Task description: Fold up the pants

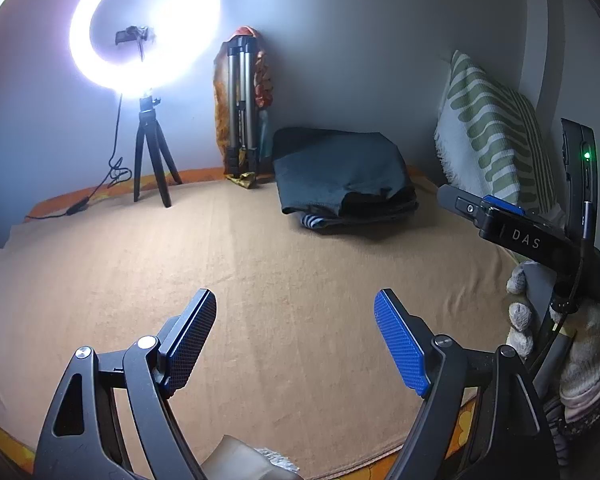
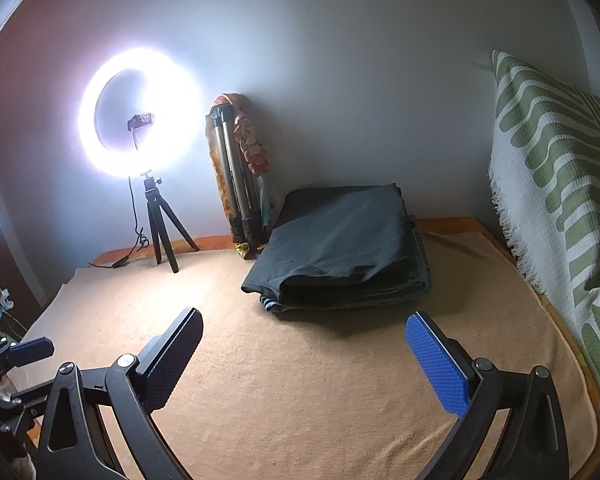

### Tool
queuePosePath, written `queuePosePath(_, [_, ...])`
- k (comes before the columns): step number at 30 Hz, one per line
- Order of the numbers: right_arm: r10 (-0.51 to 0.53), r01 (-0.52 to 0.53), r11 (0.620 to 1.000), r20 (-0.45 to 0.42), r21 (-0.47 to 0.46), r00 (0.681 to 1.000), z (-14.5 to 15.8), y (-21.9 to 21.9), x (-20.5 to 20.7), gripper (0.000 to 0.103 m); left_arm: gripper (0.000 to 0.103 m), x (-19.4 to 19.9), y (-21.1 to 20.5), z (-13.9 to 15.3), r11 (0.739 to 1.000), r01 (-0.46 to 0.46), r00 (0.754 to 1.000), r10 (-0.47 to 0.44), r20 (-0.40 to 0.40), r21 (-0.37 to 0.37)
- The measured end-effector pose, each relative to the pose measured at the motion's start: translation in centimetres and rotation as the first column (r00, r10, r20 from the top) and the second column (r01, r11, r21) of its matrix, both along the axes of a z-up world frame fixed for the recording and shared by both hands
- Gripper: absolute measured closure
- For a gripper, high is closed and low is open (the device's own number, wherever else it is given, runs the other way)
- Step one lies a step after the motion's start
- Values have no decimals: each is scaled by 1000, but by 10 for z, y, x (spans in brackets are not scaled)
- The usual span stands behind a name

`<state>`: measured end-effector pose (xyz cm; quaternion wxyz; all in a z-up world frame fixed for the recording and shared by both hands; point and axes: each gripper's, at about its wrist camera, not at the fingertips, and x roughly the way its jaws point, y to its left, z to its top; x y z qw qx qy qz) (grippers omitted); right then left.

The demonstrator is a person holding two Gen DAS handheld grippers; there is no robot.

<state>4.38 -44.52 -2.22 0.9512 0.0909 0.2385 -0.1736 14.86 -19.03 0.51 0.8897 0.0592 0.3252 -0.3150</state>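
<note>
Over the bed's (image 2: 300, 380) near edge I am holding both grippers, left (image 1: 296, 344) and right (image 2: 304, 360), spread empty, judging the next move a reach to the pants (image 2: 340, 248) stacked at the far edge.

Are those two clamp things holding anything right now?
No. The left hand-held gripper and right hand-held gripper are both open and hold nothing; the folded dark grey fabric pants lie untouched beyond.

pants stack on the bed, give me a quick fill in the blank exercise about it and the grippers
1. The folded dark pants lie at the far end of the tan blanket, close to the ____.
2. Both the left gripper and the right gripper are ____ and hold nothing.
3. The lit ring light stands on a small black ____.

Missing words: wall; open; tripod
</note>
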Motion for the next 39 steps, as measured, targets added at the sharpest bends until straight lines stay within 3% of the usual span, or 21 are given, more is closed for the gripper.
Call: queuePosePath(39, [15, -14, 1000, -13, 22, 1000, -5, 4, 3, 0, 21, -2, 0, 1, 1000, -2, 1000, 2, -2, 9])
